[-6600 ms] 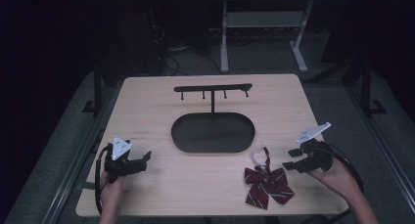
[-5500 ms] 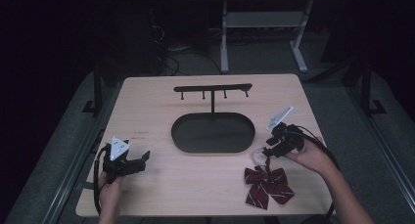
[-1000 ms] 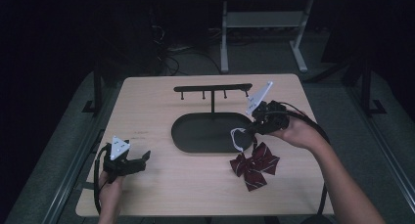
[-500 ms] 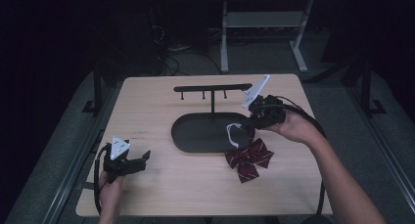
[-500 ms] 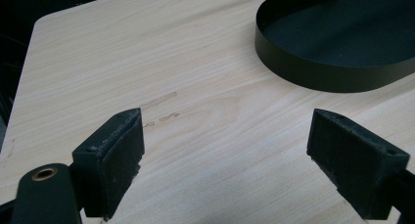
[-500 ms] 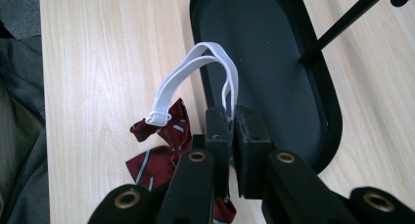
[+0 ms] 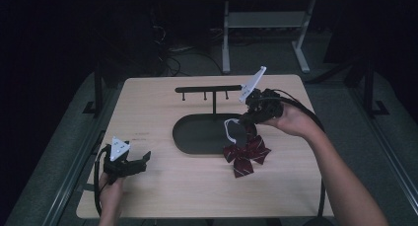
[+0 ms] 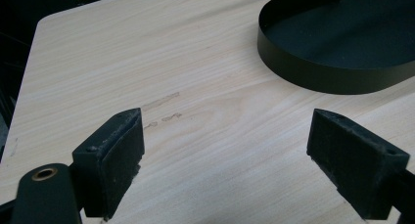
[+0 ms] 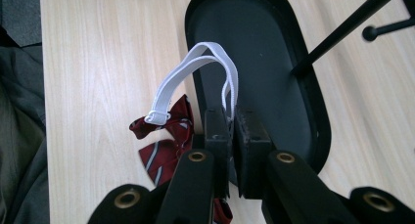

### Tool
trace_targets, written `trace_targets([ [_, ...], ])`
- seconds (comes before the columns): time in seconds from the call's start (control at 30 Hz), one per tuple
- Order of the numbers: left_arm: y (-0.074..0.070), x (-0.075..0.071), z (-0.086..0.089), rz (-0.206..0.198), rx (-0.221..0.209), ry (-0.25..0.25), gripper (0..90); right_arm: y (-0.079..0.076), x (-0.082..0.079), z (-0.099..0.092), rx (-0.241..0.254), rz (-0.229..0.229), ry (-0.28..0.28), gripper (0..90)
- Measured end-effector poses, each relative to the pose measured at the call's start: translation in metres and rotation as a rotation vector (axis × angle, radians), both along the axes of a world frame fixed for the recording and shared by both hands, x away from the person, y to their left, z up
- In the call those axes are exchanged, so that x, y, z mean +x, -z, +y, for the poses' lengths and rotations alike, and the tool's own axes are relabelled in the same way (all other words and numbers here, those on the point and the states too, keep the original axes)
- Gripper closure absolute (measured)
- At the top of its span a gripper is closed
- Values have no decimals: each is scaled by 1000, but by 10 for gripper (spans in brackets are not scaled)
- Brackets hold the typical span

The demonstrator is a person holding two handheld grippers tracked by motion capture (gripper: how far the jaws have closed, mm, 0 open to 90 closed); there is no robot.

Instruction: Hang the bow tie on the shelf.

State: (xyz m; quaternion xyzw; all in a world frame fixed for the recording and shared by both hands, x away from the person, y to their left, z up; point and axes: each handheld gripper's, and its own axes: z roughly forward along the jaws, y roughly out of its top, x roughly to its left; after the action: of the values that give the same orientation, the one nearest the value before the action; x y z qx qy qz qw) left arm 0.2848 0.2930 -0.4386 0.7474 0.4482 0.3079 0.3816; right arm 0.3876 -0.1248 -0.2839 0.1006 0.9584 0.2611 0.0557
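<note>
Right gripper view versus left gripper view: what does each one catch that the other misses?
The right gripper view alone has the dark red striped bow tie, its white elastic strap pinched between the shut jaws of the right gripper, and the slanting black post of the hook stand. The left gripper view alone has the left gripper, its jaws wide apart over bare wood with nothing between them, and faint scuff marks on the wood. Both share the black oval tray and the light wooden table.
</note>
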Motion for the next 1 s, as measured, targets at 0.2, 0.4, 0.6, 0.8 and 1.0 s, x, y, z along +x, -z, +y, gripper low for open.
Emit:
trace_targets([
  [0.2, 0, 0, 0, 2, 2, 3, 136, -2, 7, 5, -1, 2, 1, 849],
  [0.4, 0, 0, -1, 1, 7, 9, 135, -5, 9, 9, -1, 7, 3, 848],
  [0.6, 0, 0, -1, 3, 6, 8, 135, -8, 13, 13, 3, 5, 3, 848],
  [0.8, 0, 0, -1, 3, 9, 9, 135, -7, 17, 13, 12, 10, 4, 848],
  [1.0, 0, 0, -1, 2, 5, 7, 136, -9, 19, 14, 2, 15, 15, 848],
])
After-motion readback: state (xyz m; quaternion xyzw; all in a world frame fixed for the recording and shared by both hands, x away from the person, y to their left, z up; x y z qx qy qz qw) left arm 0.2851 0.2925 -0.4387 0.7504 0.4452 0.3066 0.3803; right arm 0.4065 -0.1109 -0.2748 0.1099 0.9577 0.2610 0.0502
